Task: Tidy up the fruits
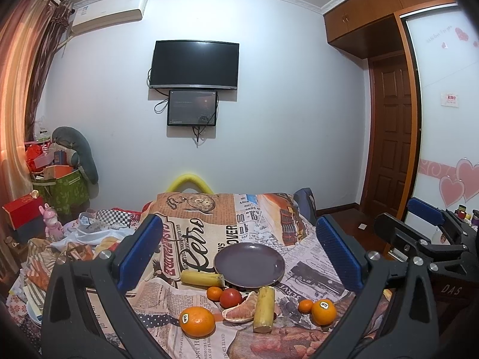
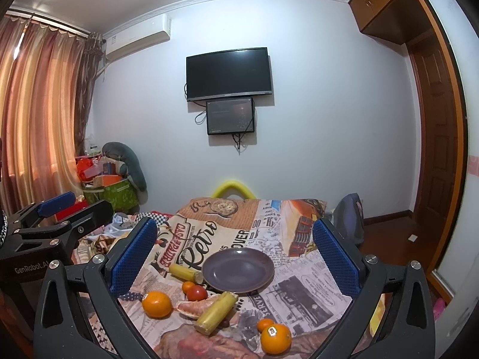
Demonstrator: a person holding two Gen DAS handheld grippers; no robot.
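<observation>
Both my left tongs [image 1: 239, 251] and right tongs [image 2: 235, 249] gape empty; near banana piece [image 1: 264, 305] lies lengthwise toward plate [image 1: 249, 264].

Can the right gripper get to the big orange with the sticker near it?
Probably yes. The right gripper is open and holds nothing, and the stickered orange lies bare on the cloth, only a small tangerine touching it.

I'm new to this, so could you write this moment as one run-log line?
left gripper: open, empty | right gripper: open, empty | plate: empty | fruit: all beside plate on cloth | stage: nothing picked yet
</observation>
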